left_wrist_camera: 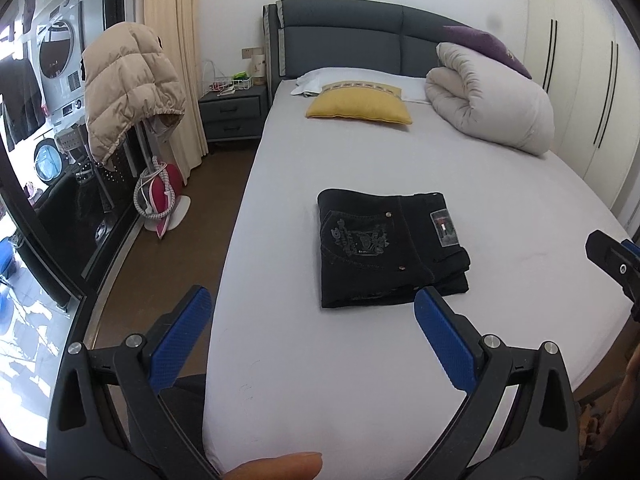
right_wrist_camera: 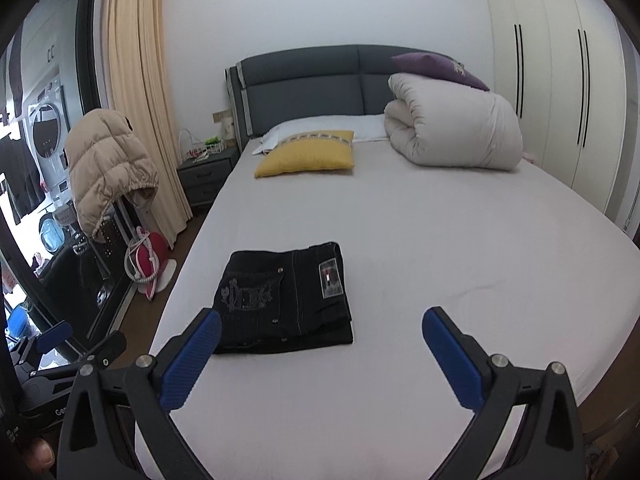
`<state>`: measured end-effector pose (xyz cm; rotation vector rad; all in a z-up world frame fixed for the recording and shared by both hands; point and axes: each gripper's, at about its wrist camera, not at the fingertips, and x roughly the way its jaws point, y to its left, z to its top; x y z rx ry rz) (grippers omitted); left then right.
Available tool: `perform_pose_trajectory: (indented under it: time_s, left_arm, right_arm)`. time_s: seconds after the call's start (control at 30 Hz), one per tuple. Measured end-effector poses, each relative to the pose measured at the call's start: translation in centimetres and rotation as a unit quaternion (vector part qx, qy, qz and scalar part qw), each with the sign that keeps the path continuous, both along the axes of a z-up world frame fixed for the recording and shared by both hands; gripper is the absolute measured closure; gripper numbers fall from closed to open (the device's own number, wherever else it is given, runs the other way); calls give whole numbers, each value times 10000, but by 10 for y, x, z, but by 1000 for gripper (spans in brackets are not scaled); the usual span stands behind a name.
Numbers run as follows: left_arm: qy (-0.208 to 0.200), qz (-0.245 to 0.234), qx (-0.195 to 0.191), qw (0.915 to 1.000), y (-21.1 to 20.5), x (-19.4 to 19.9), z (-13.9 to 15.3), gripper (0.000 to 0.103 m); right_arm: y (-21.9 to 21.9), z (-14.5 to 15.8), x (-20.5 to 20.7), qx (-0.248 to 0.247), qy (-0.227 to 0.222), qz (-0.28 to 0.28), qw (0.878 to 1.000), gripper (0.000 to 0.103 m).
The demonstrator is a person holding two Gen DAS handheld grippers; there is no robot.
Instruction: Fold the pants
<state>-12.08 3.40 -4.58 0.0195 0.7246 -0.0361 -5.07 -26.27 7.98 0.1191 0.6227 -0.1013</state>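
Black pants (left_wrist_camera: 390, 246) lie folded into a compact rectangle on the white bed sheet (left_wrist_camera: 360, 380), back pocket embroidery and a label facing up. They also show in the right wrist view (right_wrist_camera: 284, 300). My left gripper (left_wrist_camera: 312, 300) is open and empty, held above the bed's near edge, just short of the pants. My right gripper (right_wrist_camera: 322, 320) is open and empty, near the front of the bed, to the right of the pants. Part of the right gripper shows at the right edge of the left wrist view (left_wrist_camera: 612, 264).
A yellow pillow (left_wrist_camera: 360, 106), a rolled white duvet (left_wrist_camera: 492, 100) and a purple cushion (left_wrist_camera: 486, 46) lie by the grey headboard. A nightstand (left_wrist_camera: 234, 114), a beige jacket (left_wrist_camera: 128, 88) on a rack and a red steamer (left_wrist_camera: 162, 196) stand left of the bed. Wardrobes (right_wrist_camera: 560, 92) line the right wall.
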Motion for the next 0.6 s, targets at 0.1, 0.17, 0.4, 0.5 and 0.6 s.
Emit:
perform_pose_trajectory:
  time_s: [0.1, 0.17, 0.4, 0.5, 0.6]
  left_arm:
    - [33, 5, 13, 10000, 1, 4, -5, 0]
    - [49, 9, 17, 10000, 1, 5, -6, 0]
    - [68, 54, 8, 10000, 5, 6, -10, 0]
    - [91, 77, 3, 9999, 6, 8, -11, 0]
    - [105, 93, 2, 9999, 7, 8, -12, 0]
  right_arm:
    - [1, -3, 2, -19, 51, 30, 10000, 0]
    - [2, -4, 2, -44, 65, 50, 10000, 0]
    - [4, -5, 5, -42, 120, 99, 9999, 0]
    - [4, -6, 5, -42, 142, 115, 9998, 0]
    - [5, -7, 7, -45, 163, 142, 9998, 0]
